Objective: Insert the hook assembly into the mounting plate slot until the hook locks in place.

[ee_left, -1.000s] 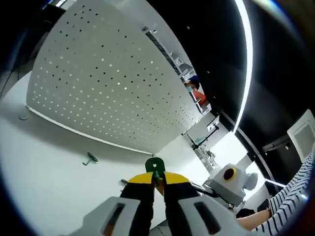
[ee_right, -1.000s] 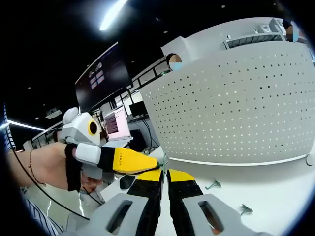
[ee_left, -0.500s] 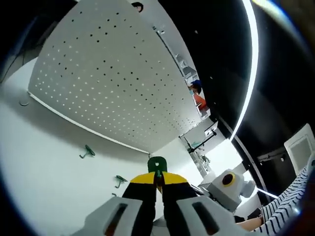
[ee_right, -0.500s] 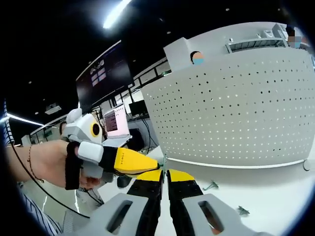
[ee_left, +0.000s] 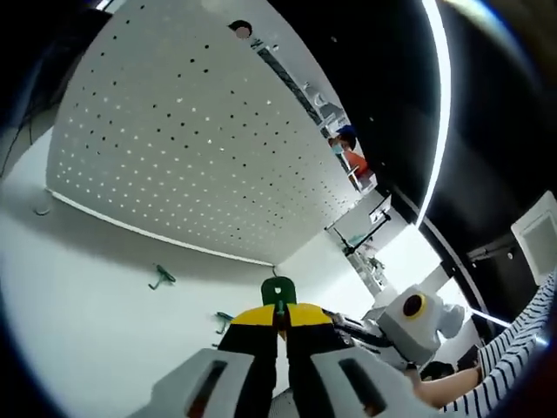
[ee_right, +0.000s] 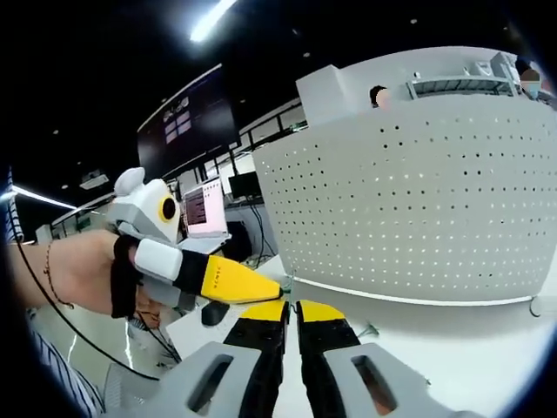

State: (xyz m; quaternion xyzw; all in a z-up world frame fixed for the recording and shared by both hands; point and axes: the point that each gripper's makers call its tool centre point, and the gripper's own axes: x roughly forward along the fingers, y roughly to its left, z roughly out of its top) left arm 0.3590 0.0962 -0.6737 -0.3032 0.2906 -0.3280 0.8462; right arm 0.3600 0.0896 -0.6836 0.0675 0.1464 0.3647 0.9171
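Note:
The mounting plate is a white perforated pegboard [ee_left: 191,148] standing upright on the white table [ee_left: 78,322]. My left gripper [ee_left: 278,315] is shut on a green hook [ee_left: 278,291], whose flat head sticks up above the yellow fingertips, short of the board's lower edge. In the right gripper view the pegboard [ee_right: 418,200] rises ahead. The left gripper [ee_right: 228,280] comes in there from the left, held by a hand [ee_right: 70,274], its tip just above my right gripper [ee_right: 291,306]. The right gripper's jaws are shut with nothing seen between them.
Two loose green hooks [ee_left: 160,278] [ee_left: 224,318] lie on the table before the board, and another hook [ee_right: 370,331] shows near its base. A small ring [ee_left: 39,209] lies at the board's left end. A laptop [ee_right: 204,211] and a dark screen [ee_right: 187,122] stand behind.
Both views have shifted slightly with the hands. The left gripper still holds the green hook at about the same distance from the board; the right gripper stays shut.

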